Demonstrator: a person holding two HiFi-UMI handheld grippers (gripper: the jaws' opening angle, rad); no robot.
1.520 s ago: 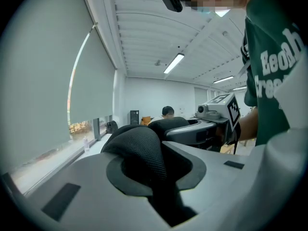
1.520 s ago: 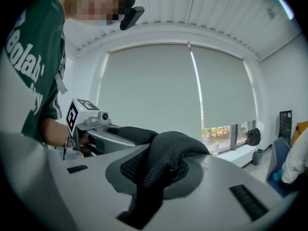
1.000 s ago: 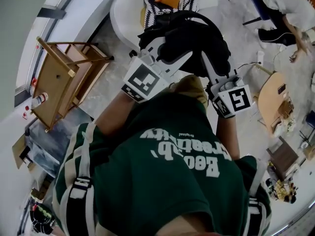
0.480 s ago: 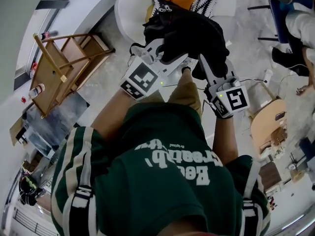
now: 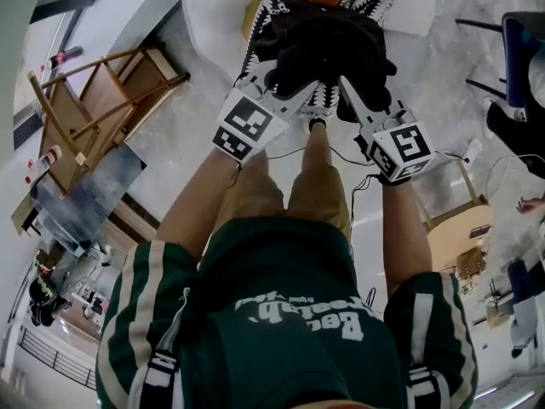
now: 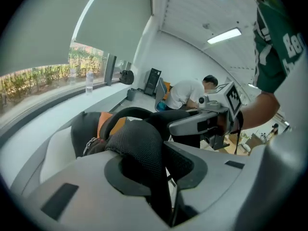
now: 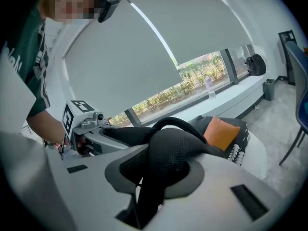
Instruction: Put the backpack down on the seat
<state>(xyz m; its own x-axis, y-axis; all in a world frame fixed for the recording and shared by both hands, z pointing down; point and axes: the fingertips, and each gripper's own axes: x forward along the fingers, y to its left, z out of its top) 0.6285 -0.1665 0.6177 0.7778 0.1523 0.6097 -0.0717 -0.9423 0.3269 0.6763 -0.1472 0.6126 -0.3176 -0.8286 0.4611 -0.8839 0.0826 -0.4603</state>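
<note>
A black backpack [image 5: 319, 41] with an orange panel and white-patterned trim lies against the white round seat [image 5: 213, 15]. My left gripper [image 5: 289, 77] has one padded mesh shoulder strap [image 6: 139, 143] wedged between its jaws. My right gripper [image 5: 345, 83] has the other strap [image 7: 173, 160] the same way. Both pairs of jaws are opening, with the straps still pressed between them. In the left gripper view the bag's body [image 6: 89, 129] rests in the white seat [image 6: 57, 148]. The orange panel [image 7: 221, 131] shows in the right gripper view.
A wooden chair frame [image 5: 94, 100] stands to the left on the floor. A low wooden table [image 5: 460, 237] and a cable are at the right, with a blue chair [image 5: 519, 41] beyond. A person in white [image 6: 187, 93] bends over a desk. A window sill runs behind the seat.
Both grippers and the backpack have moved forward, away from my body and onto the white seat. My legs now show below the grippers.
</note>
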